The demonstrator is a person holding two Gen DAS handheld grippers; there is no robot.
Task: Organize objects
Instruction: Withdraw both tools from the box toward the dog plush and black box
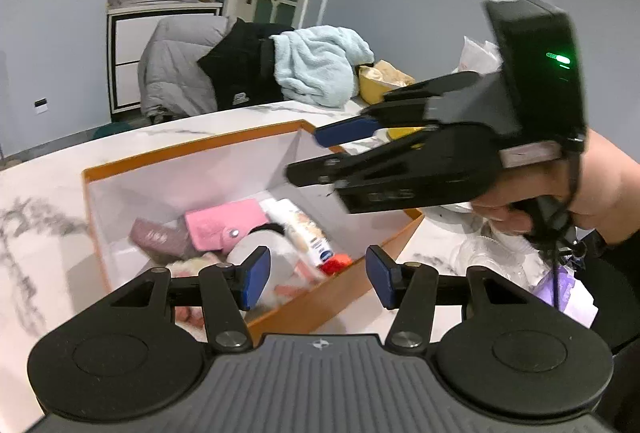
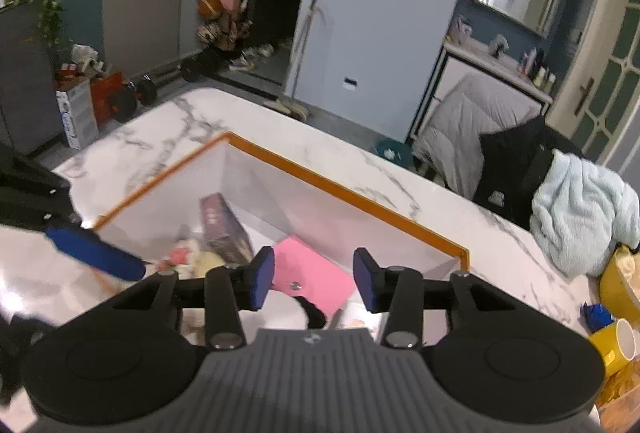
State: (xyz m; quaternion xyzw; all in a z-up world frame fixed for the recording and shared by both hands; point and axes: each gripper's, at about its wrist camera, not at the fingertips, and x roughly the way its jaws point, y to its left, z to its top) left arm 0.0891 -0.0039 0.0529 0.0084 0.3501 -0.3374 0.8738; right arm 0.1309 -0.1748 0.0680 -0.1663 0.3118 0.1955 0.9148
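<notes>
An orange-rimmed box (image 1: 192, 149) with white walls sits on the marble table (image 1: 36, 201). Inside lie a pink snap wallet (image 1: 224, 225), a mauve carton (image 1: 160, 237), a white tube (image 1: 304, 229), a white plush toy (image 1: 276, 265) and something red (image 1: 336, 263). My left gripper (image 1: 318, 281) hovers open over the box's near edge, with nothing between its blue pads. My right gripper (image 1: 316, 153), in a hand, reaches over the box from the right. In its own view the right gripper (image 2: 313, 281) is open and empty above the wallet (image 2: 316, 273) and carton (image 2: 224, 229).
A light-blue fleece (image 1: 320, 65) and dark and grey jackets hang over a chair (image 1: 180, 73) behind the table. A yellow pot (image 2: 618, 285) and yellow mug (image 2: 616, 345) stand at the table's right end. Clear plastic cups (image 1: 492, 257) lie beside the box.
</notes>
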